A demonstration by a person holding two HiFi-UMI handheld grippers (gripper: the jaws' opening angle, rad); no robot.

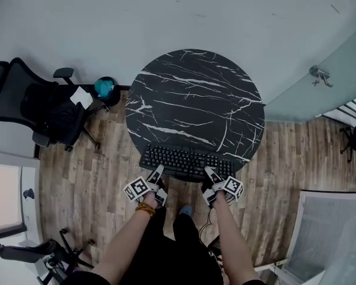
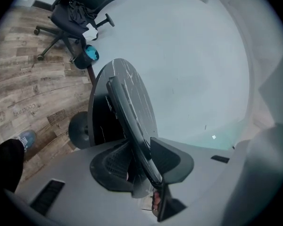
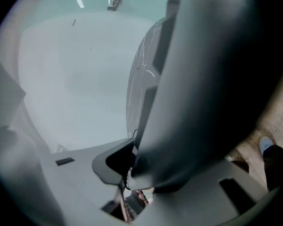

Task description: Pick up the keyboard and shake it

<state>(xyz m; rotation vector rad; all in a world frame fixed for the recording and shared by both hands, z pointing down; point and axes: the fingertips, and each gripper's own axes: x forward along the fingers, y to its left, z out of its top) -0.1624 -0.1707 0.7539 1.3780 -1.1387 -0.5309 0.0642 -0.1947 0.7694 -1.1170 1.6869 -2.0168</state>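
A wood-plank floor (image 1: 77, 171) meets a pale wall (image 1: 166, 16) that fills the 12 o'clock side of the head view. A round black table (image 1: 196, 94) with white veining stands at the centre. A black office chair (image 1: 41, 105) sits at 9 o'clock, with a small teal object (image 1: 104, 88) just beside it near the wall.

The black keyboard (image 1: 187, 161) lies across the table's 6 o'clock rim, and its near edge juts out past the top. The left gripper (image 1: 157, 174) is at the keyboard's 7 o'clock corner. Its jaws stand at a middling width, clamped on the keyboard's edge from both faces. The right gripper (image 1: 209, 174) is at the 5 o'clock corner with the keyboard's end between its jaws. One jaw shows close against the keyboard and the board blurs out the other, so I cannot tell whether that grip presses. A beaded bracelet (image 1: 145, 208) circles the left wrist.
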